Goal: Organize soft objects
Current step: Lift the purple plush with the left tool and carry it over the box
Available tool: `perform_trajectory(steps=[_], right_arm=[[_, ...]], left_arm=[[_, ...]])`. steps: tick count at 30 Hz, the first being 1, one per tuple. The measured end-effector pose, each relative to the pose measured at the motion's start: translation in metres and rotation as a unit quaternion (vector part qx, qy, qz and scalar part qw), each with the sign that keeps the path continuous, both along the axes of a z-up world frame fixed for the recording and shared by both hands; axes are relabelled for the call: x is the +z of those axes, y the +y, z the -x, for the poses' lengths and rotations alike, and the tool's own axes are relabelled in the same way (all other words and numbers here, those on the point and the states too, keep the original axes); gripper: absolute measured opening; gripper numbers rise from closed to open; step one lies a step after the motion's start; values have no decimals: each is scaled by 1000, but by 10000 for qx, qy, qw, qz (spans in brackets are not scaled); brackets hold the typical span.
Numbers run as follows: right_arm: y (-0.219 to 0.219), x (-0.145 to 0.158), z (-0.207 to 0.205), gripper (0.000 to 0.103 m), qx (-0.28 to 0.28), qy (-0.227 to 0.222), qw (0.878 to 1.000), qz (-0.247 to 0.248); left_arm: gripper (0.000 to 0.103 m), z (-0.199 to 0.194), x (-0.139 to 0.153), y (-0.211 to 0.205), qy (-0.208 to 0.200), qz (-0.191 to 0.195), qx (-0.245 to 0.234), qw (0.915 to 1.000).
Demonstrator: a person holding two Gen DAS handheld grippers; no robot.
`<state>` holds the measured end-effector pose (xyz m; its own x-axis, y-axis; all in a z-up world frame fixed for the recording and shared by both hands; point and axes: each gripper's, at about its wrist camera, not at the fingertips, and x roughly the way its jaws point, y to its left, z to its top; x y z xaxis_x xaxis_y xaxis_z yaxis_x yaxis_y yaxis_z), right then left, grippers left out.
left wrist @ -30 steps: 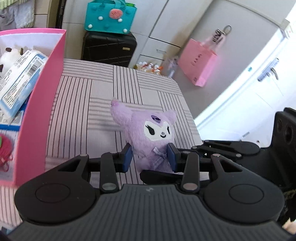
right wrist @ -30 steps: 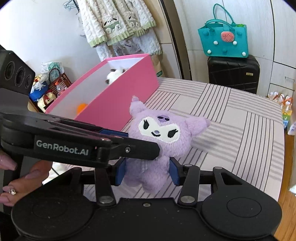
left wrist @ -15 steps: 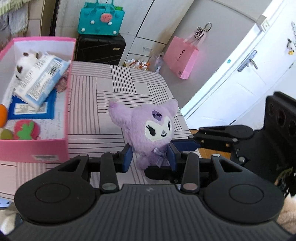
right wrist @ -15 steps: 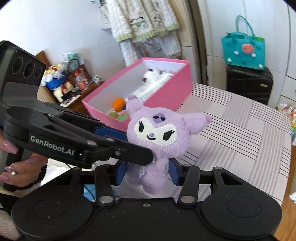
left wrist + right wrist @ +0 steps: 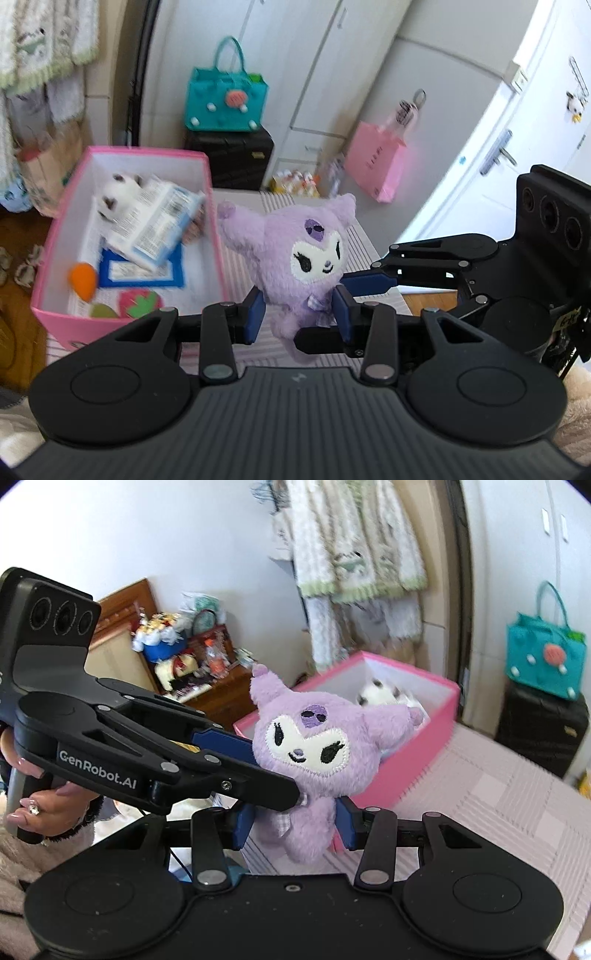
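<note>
Now that you have lifted the plush (image 5: 306, 258) off the bed since a second ago, both grippers (image 5: 298, 314) (image 5: 295, 823) clamped on it, the box (image 5: 55, 295) sits at ten o'clock, ready for the drop.

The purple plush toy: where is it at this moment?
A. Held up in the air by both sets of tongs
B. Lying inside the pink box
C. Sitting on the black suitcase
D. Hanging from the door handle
A: the purple plush toy is clamped at its lower body by both the left tongs and the right tongs, raised beside the pink box, not in it.
</note>
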<state>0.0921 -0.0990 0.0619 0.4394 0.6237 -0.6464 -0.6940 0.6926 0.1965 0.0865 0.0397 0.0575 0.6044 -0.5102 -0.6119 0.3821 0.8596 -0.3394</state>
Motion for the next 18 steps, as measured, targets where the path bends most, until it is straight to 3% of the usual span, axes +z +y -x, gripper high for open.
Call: perform_trajectory(steps=[11, 18], right_arm=[[44, 18, -62, 50, 340, 156, 9988, -300], [71, -16, -119, 49, 312, 658, 9968, -323]], left_arm=[[38, -38, 24, 47, -217, -69, 562, 9982], [39, -94, -5, 73, 271, -43, 870, 9958]])
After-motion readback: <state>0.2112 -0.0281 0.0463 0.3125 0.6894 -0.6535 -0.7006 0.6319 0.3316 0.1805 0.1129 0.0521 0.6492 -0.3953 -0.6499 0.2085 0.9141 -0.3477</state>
